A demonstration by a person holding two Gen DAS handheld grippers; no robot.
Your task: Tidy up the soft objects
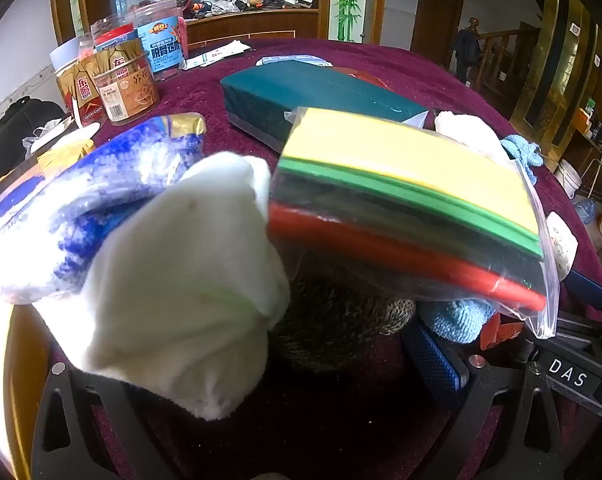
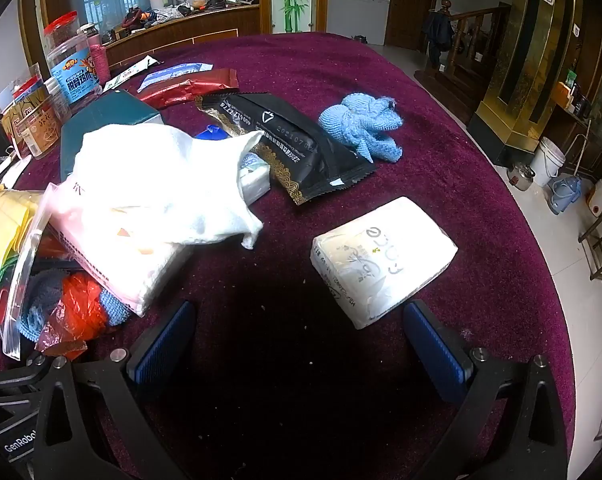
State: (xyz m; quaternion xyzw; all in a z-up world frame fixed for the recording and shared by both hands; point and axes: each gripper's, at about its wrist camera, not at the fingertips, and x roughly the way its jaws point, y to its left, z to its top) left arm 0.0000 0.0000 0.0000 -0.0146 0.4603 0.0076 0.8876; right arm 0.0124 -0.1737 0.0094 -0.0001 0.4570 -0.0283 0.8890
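In the left wrist view a white cloth [image 1: 181,280] lies over the left side of my left gripper [image 1: 261,360] and hides that finger. The right blue pad [image 1: 433,356] stands far out, so the jaws are wide open. A zip bag of coloured foam sheets [image 1: 401,208] rests on a dark knit piece [image 1: 341,320] and a light blue cloth [image 1: 457,316]. My right gripper [image 2: 297,344] is open over bare tablecloth. A white tissue pack [image 2: 381,264] lies just beyond its right finger [image 2: 433,352]. A heap holding a white cloth [image 2: 161,184] and a pink tissue pack [image 2: 121,264] sits to the left.
The round table wears a burgundy cloth [image 2: 421,80]. A light blue knit cloth [image 2: 361,128], a black packet [image 2: 297,144], a red packet [image 2: 185,88] and a teal box [image 1: 321,96] lie further back. Jars [image 1: 125,80] crowd the far left. A blue-white bag [image 1: 81,208] sits left.
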